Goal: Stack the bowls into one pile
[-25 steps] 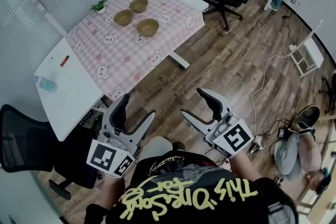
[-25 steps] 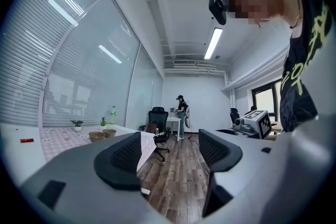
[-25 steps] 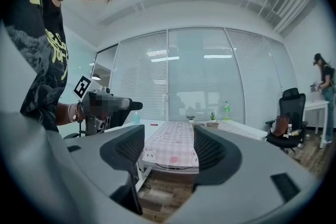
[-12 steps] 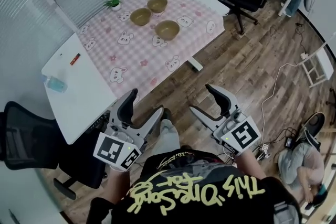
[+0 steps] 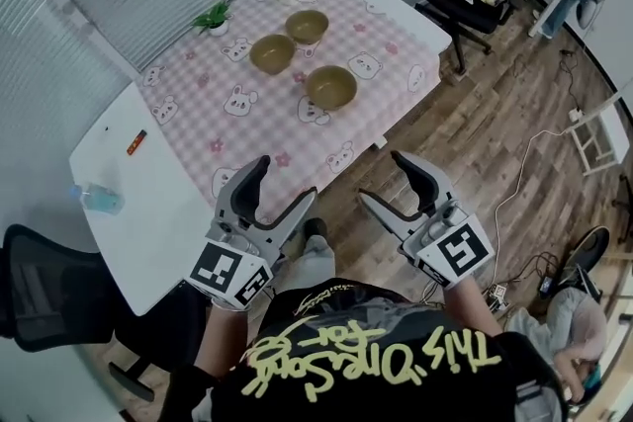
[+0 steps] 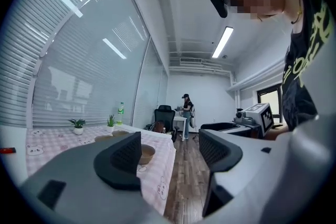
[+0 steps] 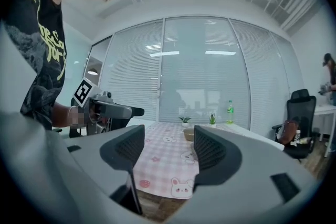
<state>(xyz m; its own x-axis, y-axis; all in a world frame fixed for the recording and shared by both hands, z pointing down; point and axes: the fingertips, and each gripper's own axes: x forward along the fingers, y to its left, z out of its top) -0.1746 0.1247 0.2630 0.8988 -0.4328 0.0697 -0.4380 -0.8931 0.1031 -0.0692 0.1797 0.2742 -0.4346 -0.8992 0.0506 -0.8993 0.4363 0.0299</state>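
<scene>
Left gripper [image 5: 280, 181] has its jaws wide apart and nothing is between them. Next to it, the right gripper [image 5: 384, 178] is wide apart and empty too. Both are held out flat by the near edge of the table [image 5: 247, 128] with the pink bunny cloth. Three brown bowls sit on the cloth, not stacked. The nearest bowl [image 5: 331, 86] sits alone, and the middle bowl [image 5: 272, 53] and far bowl [image 5: 308, 26] sit close together behind it.

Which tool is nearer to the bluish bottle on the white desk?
Left. The left tool is right of the bottle; the right tool is farther right, over the floor.
</scene>
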